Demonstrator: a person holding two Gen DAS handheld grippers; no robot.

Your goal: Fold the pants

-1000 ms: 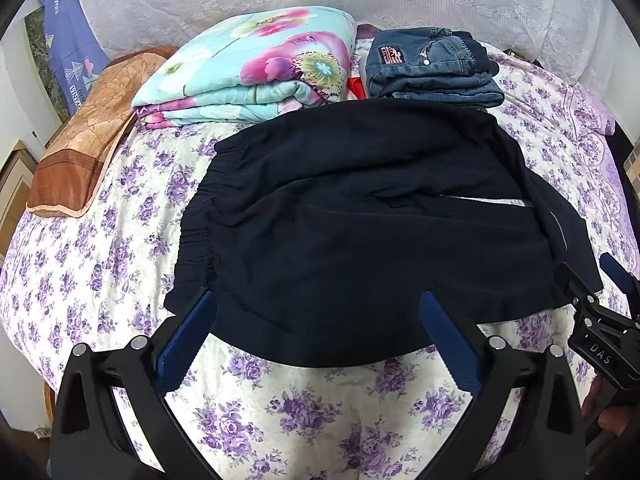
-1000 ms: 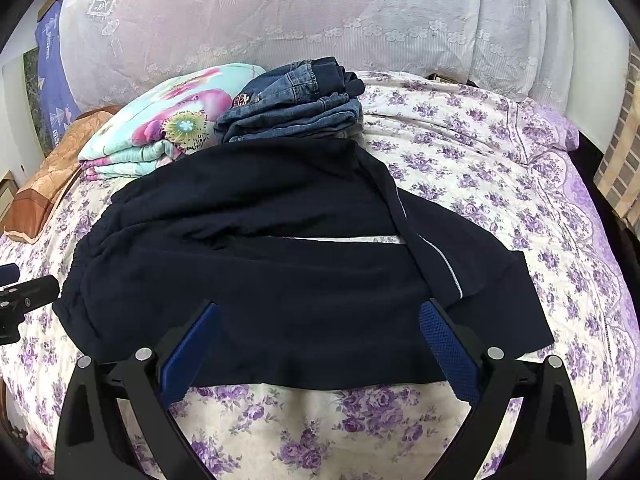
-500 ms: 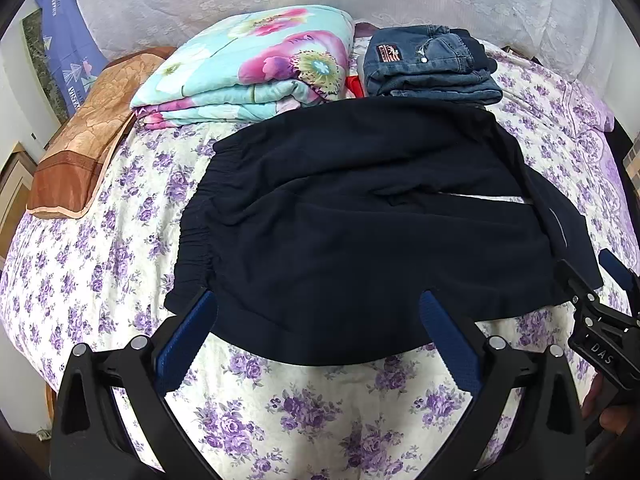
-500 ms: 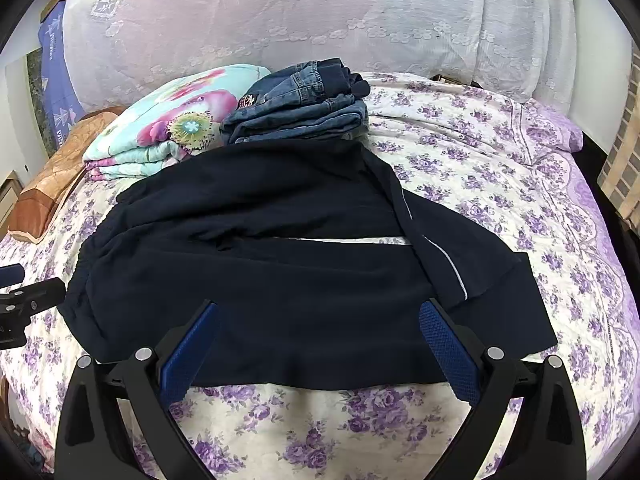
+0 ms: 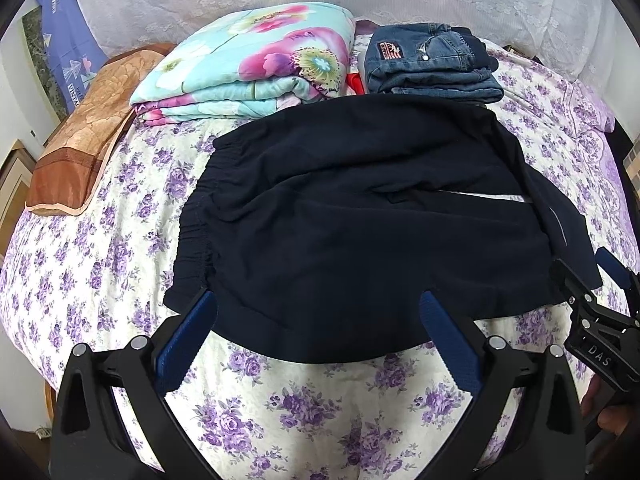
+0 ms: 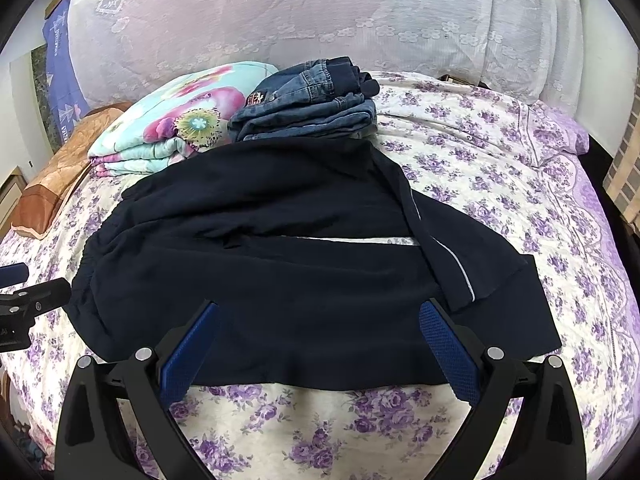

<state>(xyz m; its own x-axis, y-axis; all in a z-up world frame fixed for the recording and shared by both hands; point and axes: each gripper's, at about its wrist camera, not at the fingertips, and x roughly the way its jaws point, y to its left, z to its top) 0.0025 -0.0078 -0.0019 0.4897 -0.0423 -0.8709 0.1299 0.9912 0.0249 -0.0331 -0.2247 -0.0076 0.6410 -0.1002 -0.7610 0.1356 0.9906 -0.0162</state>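
Note:
Dark navy pants (image 5: 360,220) lie spread on the floral bed, elastic waistband to the left, legs to the right with the far leg folded over near its end; they also show in the right wrist view (image 6: 300,264). My left gripper (image 5: 318,330) is open and empty, hovering over the pants' near edge by the waistband end. My right gripper (image 6: 318,342) is open and empty over the near edge toward the leg ends. The right gripper also shows at the right of the left wrist view (image 5: 592,280).
A folded floral quilt (image 5: 256,68) and folded blue jeans (image 5: 428,64) lie just behind the pants. A brown pillow (image 5: 88,136) is at the far left. The floral bedsheet (image 6: 500,184) stretches to the right. A lace-covered headboard (image 6: 320,20) stands behind.
Both grippers have drifted slightly forward and up over the bed. The pants have not moved, and both grippers stay open.

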